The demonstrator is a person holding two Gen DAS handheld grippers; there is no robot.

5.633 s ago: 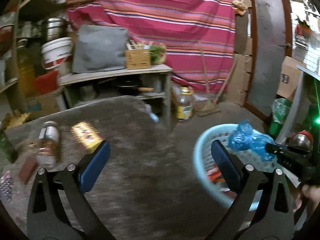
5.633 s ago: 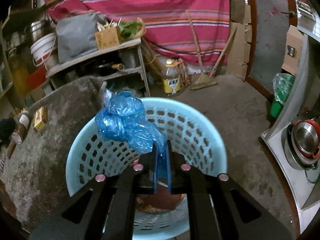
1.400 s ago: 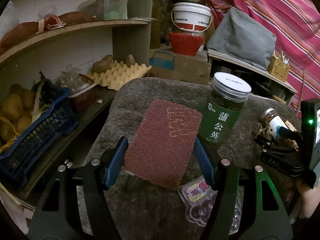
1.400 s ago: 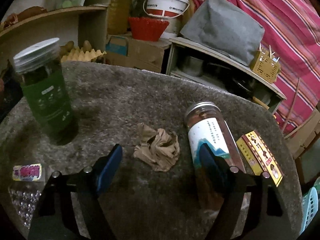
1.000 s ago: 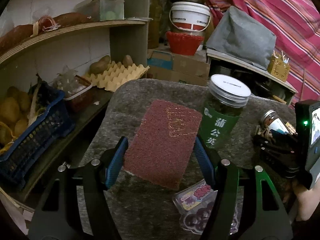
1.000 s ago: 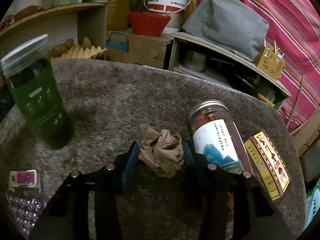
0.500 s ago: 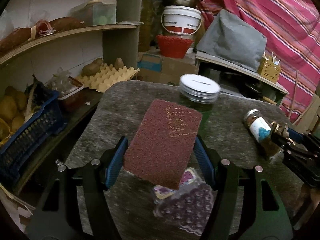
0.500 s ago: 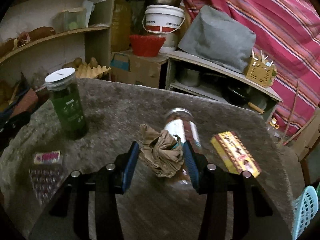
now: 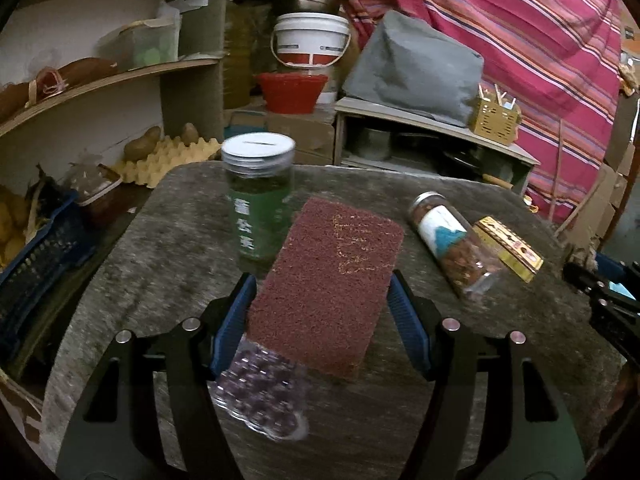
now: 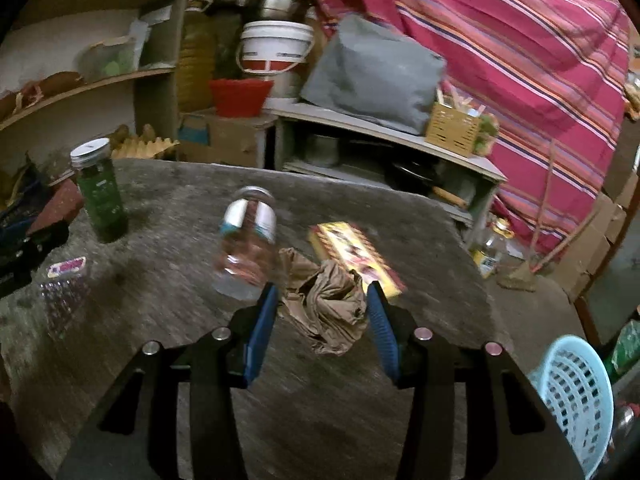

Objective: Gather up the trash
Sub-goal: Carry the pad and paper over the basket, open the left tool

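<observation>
My left gripper (image 9: 322,320) is shut on a dark red scouring pad (image 9: 328,288) and holds it above the grey table (image 9: 160,248). My right gripper (image 10: 322,320) is shut on a crumpled brown paper (image 10: 326,308), lifted off the table (image 10: 160,280). The light blue trash basket (image 10: 576,396) stands on the floor at the lower right of the right wrist view. A purple blister pack (image 9: 260,392) lies under the left gripper and shows in the right wrist view (image 10: 60,296).
On the table are an upright green jar (image 9: 258,204), a jar lying on its side (image 9: 452,240) and a yellow box (image 9: 508,248). Shelves with an egg tray (image 9: 164,160) and a blue crate (image 9: 36,256) stand to the left. A low shelf (image 10: 380,128) stands behind.
Both grippers have pulled back and swung right with their loads; the jars look farther away. The blue basket has come into the right wrist view.
</observation>
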